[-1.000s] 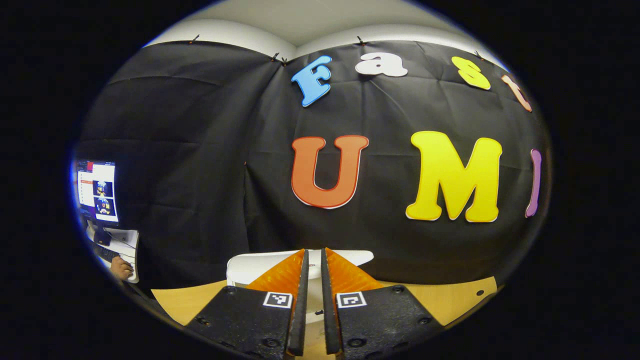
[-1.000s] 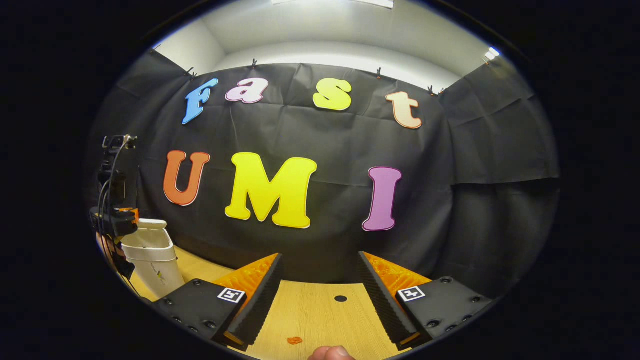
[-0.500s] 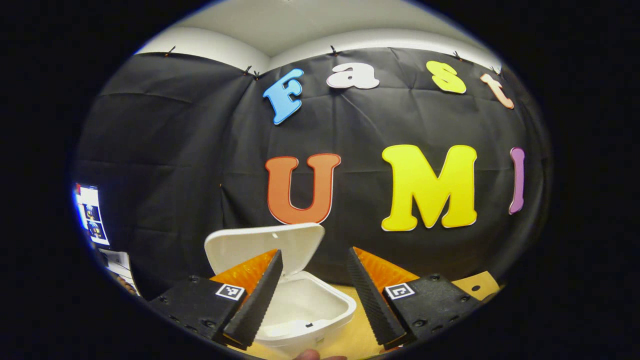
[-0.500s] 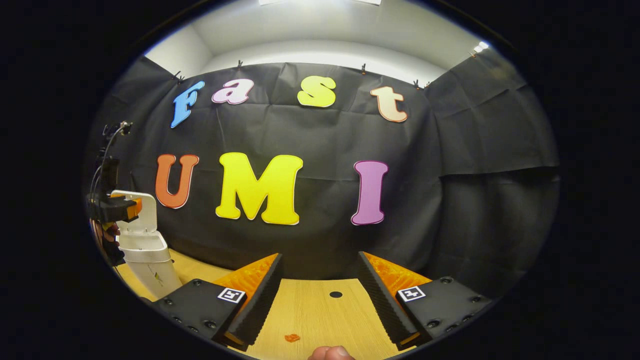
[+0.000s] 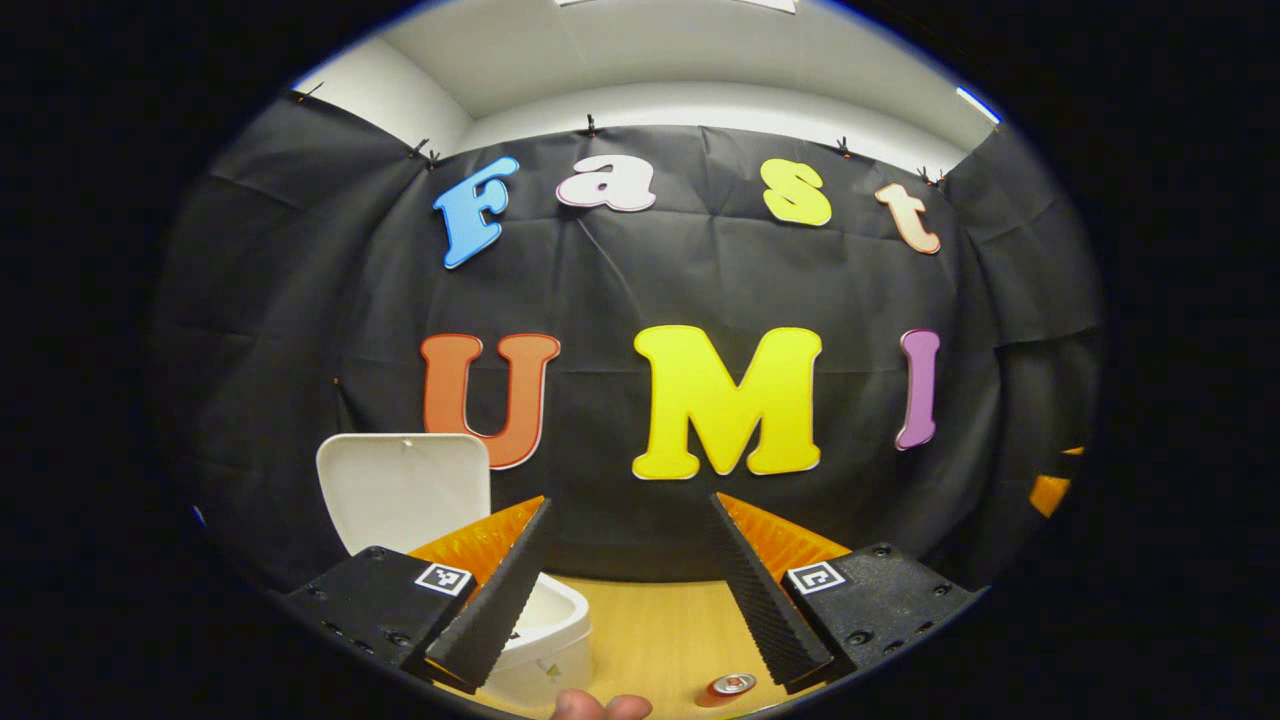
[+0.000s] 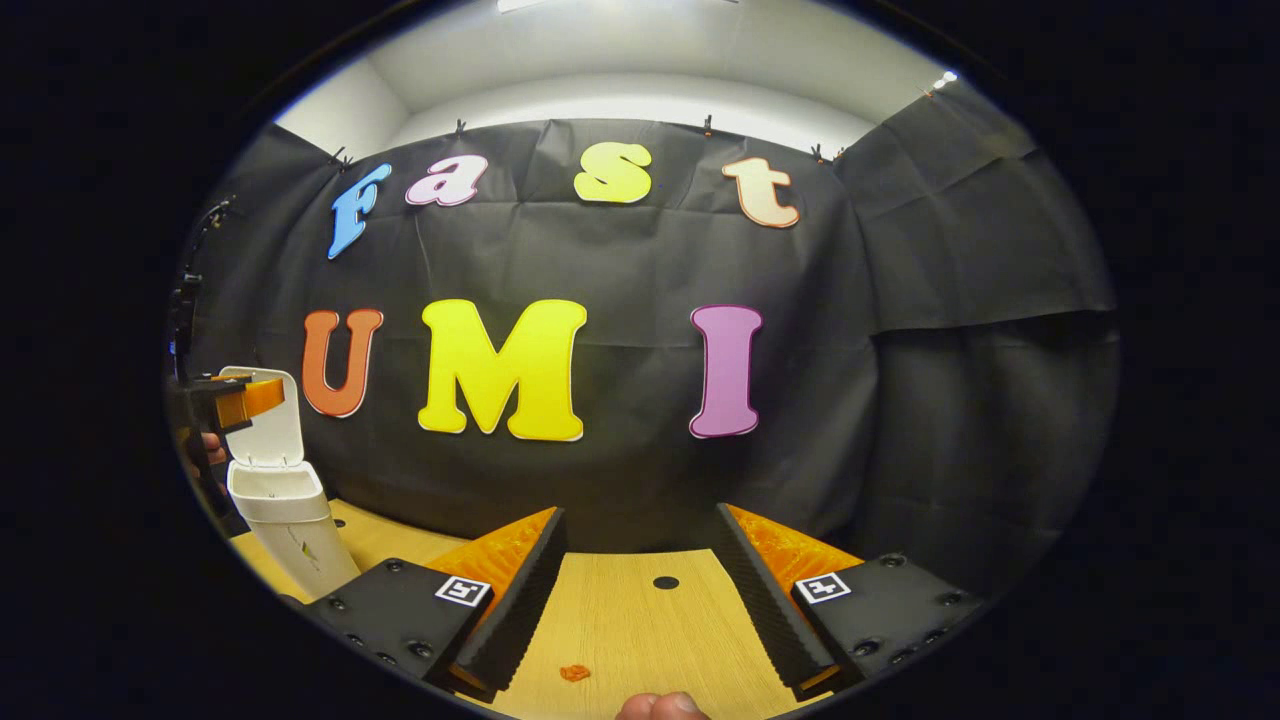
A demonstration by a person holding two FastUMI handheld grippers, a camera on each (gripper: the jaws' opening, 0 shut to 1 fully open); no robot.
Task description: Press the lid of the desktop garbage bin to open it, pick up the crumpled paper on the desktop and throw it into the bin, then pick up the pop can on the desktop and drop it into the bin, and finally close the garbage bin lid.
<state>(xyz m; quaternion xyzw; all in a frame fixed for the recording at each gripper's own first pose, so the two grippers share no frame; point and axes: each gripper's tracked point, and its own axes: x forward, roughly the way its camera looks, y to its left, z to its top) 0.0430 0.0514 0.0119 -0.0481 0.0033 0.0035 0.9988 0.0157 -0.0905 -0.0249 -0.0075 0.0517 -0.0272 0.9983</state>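
Left of both open, empty tongs [image 5: 625,590] [image 6: 640,590], bin [image 5: 545,640] lid [image 5: 405,490] is raised; crumpled paper is to be grasped next.

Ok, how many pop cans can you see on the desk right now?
1. The pop can lies on the wooden desk at the bottom of the left gripper view, right of the open white bin. More may be hidden below the fingers.

The white garbage bin [image 6: 285,520] stands on the wooden desktop [image 6: 640,625] with its lid [image 6: 272,425] raised upright. Just left of the bin hangs the left gripper [image 6: 235,398]. Well right of the bin, the right gripper [image 6: 640,560] hovers, fingers spread apart, above a small orange scrap [image 6: 574,673].
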